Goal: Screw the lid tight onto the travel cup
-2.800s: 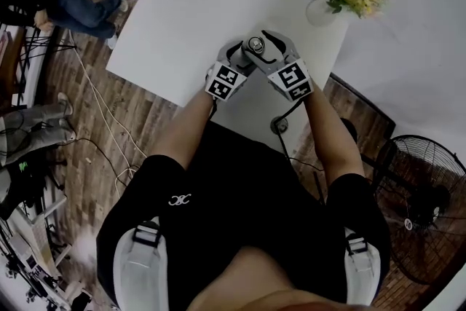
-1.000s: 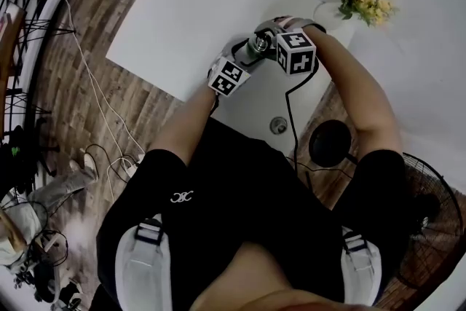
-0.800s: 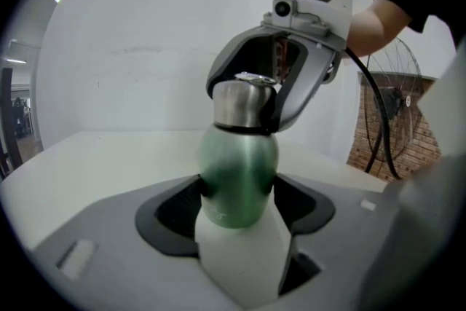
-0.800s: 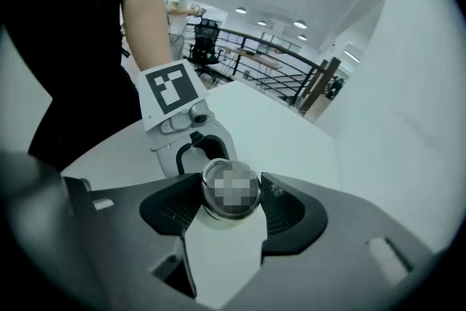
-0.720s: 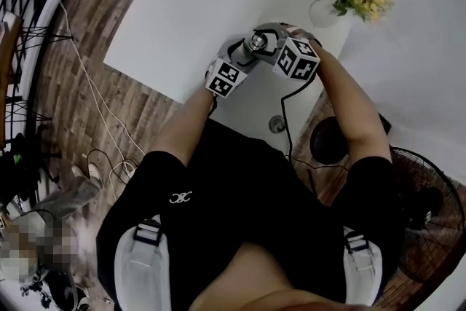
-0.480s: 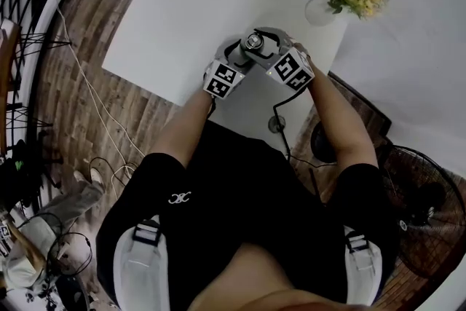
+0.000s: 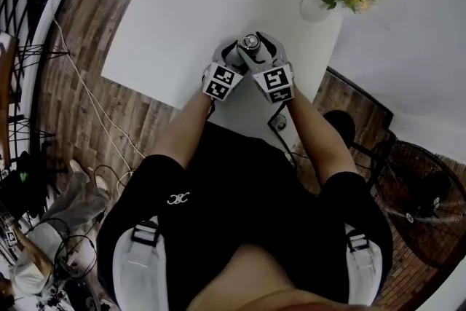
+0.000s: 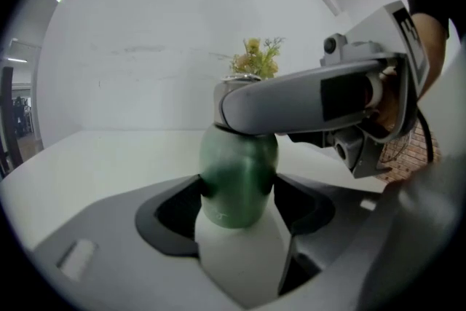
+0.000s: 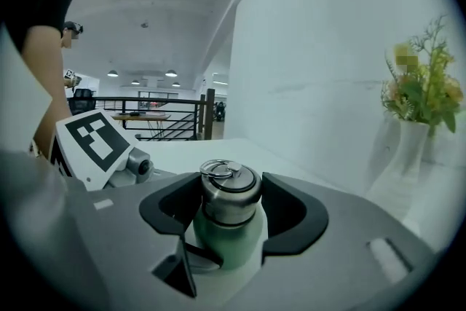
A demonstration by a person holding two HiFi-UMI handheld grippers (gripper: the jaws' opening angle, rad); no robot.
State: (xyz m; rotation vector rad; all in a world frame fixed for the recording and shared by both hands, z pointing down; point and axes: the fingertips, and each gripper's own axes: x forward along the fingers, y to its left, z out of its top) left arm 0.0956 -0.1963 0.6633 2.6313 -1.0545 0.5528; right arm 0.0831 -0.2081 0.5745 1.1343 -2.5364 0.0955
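The fingers (image 8: 175, 211) of the left gripper (image 8: 239, 193) are clenched low on the green body of the travel cup (image 8: 240, 171), one dark pad pressing each side. The right gripper (image 9: 231, 204) comes in higher. Its fingers (image 9: 291, 211) clasp the steel lid (image 9: 230, 189), which sits on the cup's neck with a ring lying flat on top. In the left gripper view, one right finger crosses level over the top of the cup.

From the head view, the two grippers meet at the cup in a narrow V, and their marker cubes (image 7: 218, 81) sit close together on the person's side. Both forearms (image 7: 191, 120) reach forward from the body. The cup stands upright on the white tabletop (image 7: 182, 18), towards its right half. A white vase of yellow flowers (image 7: 314, 7) stands apart from it at the far right corner.
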